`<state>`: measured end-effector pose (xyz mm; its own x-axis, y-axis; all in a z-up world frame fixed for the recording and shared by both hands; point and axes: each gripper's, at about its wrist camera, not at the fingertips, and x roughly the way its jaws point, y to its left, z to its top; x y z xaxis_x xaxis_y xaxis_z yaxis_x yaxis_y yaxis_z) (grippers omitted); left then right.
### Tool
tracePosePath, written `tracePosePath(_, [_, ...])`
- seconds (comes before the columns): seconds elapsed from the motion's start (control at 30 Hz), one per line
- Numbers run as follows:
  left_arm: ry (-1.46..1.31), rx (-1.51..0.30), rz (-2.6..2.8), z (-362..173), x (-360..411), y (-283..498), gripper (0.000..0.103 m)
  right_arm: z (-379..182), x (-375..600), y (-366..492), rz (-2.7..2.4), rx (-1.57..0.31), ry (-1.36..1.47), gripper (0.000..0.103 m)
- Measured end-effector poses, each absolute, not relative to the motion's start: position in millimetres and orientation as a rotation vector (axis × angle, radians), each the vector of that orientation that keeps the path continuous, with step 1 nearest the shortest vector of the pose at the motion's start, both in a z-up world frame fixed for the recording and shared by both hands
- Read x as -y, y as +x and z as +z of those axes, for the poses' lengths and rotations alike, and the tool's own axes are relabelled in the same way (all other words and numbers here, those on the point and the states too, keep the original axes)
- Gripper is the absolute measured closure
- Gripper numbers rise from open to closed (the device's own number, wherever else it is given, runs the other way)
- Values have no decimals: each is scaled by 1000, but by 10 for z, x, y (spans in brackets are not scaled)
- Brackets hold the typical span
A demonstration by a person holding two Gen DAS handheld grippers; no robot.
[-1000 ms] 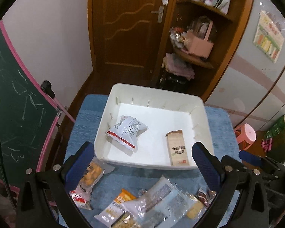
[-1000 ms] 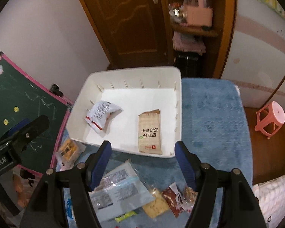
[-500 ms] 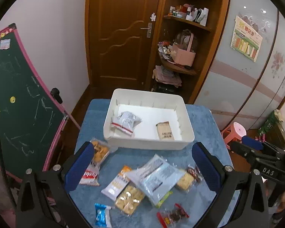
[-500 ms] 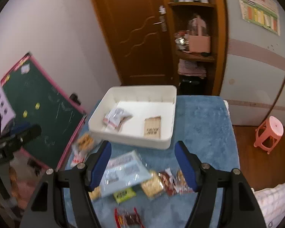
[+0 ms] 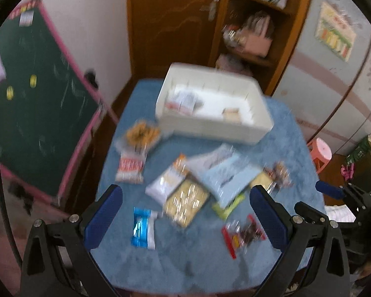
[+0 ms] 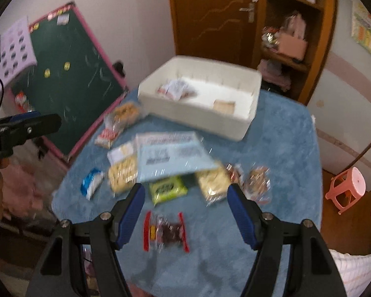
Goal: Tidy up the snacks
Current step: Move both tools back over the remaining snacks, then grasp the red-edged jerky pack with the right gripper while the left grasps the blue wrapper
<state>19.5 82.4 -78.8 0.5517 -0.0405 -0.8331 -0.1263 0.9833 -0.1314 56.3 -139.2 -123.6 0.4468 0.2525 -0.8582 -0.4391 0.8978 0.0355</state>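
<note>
Both grippers, left gripper (image 5: 185, 212) and right gripper (image 6: 185, 210), hover spread and empty above snack packets (image 6: 175, 158) scattered before the white bin (image 6: 197, 116); overlapping slippery wrappers risk double grabs.

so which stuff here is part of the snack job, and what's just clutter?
Job: white bin; loose snack packs on the blue cloth, e.g. green pack, blue pack.
Clutter: chalkboard, pink stool, shelf, door.
</note>
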Motion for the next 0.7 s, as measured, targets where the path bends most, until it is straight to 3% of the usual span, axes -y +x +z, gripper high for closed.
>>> tracePosePath(0.37, [-290,-1247,99,-1824,-1119,8,5,-1950,1263,382,463,-1197,-230,33])
tracePosePath(0.7, [-231,-1350,108,-2302,-1203,38,8,-2364,1318,450,425,-1327,-188,33])
